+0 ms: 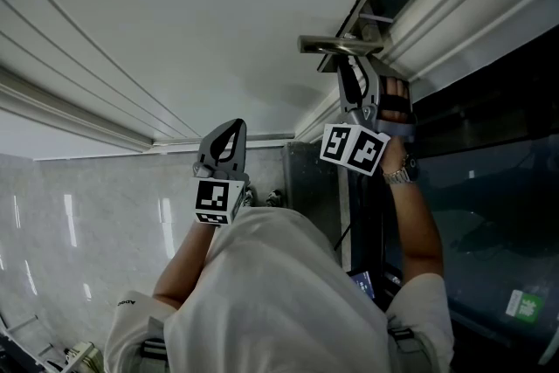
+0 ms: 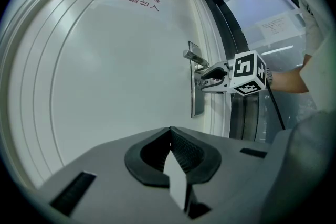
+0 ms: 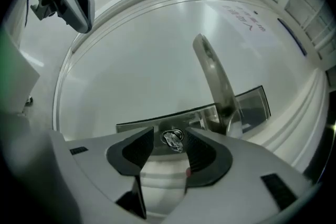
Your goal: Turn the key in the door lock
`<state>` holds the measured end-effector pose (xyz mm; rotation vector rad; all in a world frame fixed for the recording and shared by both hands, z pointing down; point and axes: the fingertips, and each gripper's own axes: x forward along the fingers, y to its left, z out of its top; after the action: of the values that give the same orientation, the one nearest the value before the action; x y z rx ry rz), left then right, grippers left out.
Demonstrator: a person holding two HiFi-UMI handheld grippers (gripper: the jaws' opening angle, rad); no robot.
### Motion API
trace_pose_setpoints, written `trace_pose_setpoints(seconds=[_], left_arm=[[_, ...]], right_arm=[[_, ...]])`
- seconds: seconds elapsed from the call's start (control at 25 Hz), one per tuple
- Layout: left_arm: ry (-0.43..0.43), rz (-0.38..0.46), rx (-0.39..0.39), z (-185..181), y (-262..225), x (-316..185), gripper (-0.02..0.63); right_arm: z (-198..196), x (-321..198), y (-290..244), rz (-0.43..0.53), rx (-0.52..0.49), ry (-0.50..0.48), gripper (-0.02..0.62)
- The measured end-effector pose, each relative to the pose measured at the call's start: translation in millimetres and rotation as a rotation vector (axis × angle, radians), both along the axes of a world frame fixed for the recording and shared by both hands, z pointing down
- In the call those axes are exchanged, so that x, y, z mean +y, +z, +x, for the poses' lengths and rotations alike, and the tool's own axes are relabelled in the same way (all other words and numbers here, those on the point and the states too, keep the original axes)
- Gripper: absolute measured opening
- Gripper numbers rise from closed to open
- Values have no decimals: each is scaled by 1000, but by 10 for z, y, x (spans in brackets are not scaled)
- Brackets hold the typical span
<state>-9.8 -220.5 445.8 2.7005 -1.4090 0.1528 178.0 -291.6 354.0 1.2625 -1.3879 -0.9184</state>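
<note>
Key (image 3: 173,140): in the lock, just below the handle (image 3: 214,78). We see it in the gap between the right gripper's jaws.
Right gripper (image 3: 170,135): jaws apart, one on each side of the key. We see clearance on both sides, so it has no grip on the key.
Left gripper (image 2: 169,134): jaws pressed together with nothing between them. It is held up facing the door (image 2: 115,76), well apart from the lock.
Handle: metal lever sticking out from the plate (image 3: 252,105). In the right gripper view it runs up and away just beside the key.
Plate: narrow metal strip near the door's edge, carrying both handle and lock.
Door: white, with raised moulding lines around a plain panel. It has red lettering (image 2: 139,0) near the top, and we can't make out more than that.
Cube (image 2: 247,73): the left gripper view shows the right gripper's marker cube just beside the plate, level with the lock.
Head view: both grippers are raised toward the door. The right one is up at the handle, and the left one sits lower and to the left, clear of the hardware.
Watch (image 1: 400,175): on the person's right wrist, just behind the right gripper.
Glass (image 1: 489,188): dark glazed panel beside the door on the handle side.
</note>
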Motion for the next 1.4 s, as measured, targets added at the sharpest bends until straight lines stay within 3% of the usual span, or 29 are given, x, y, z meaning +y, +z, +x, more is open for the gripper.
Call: trace_pose_setpoints(seconds=[0.52, 0.72, 0.76, 0.88, 1.08, 1.24, 1.4], left_arm=[[-8, -4, 6, -11, -3, -1, 8], [-5, -6, 6, 19, 0, 5, 8], [-3, -7, 6, 29, 4, 4, 8], [2, -11, 5, 51, 23, 3, 8], [-1, -12, 4, 49, 23, 12, 8], [-1, -8, 5, 57, 13, 4, 8], [-2, -7, 7, 53, 7, 12, 8]], right_arm=[[16, -32, 126, -22, 36, 26, 183], [13, -38, 97, 2, -21, 29, 181], [23, -43, 65, 25, -41, 36, 167], [69, -64, -69, 98, -120, 65, 17], [85, -69, -105, 107, -281, 94, 17], [113, -78, -131, 85, -496, 118, 17], [122, -73, -164, 113, -648, 128, 15]])
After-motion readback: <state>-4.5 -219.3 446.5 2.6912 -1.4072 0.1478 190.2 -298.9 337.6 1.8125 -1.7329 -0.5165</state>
